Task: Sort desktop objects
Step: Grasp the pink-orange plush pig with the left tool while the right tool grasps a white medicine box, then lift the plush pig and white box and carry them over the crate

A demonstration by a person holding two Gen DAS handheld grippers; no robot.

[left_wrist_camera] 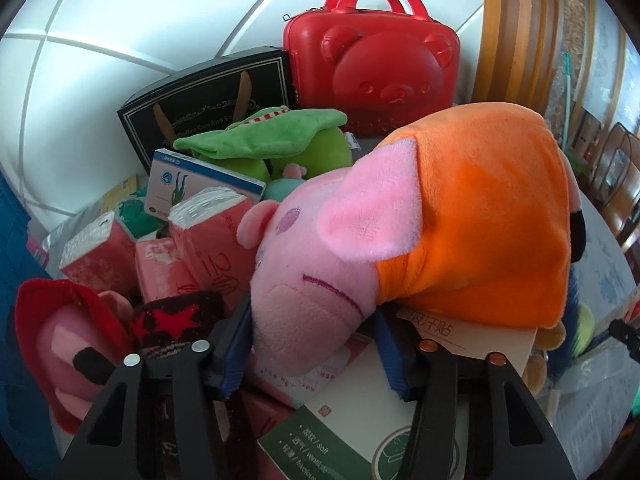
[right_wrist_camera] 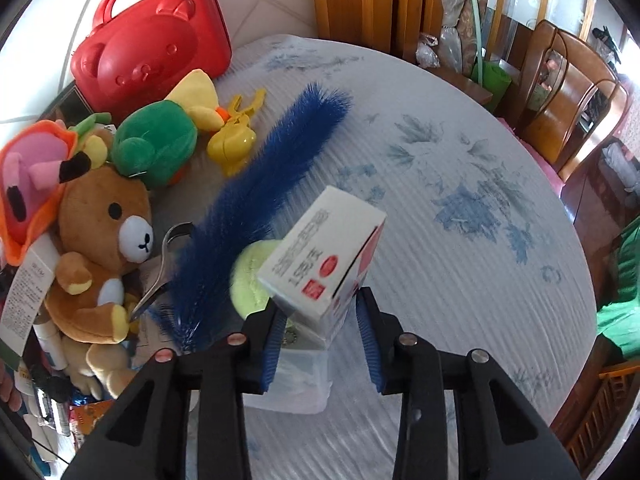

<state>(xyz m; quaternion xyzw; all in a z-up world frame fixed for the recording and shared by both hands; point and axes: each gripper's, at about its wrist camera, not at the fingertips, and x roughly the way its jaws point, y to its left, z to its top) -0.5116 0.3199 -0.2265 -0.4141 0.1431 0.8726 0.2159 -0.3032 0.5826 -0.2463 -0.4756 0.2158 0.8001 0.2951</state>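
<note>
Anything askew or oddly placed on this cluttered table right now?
Yes. The white cardboard box with red print hangs tilted, one corner down, between the right gripper pads. The pink plush pig in an orange dress lies on its side atop boxes, its snout pinched by the left gripper. No spill or damage shows.

Left gripper: angled steeply downward, its black arms reaching in from the lower edge of the left wrist view. The blue-padded fingers stand close together, each pad pressed against a side of the pink plush snout lodged between them.

Right gripper: pitched steeply downward. Its blue pads stand narrowly apart around the lower end of a tilted white carton; contact at the pads cannot be told.
</note>
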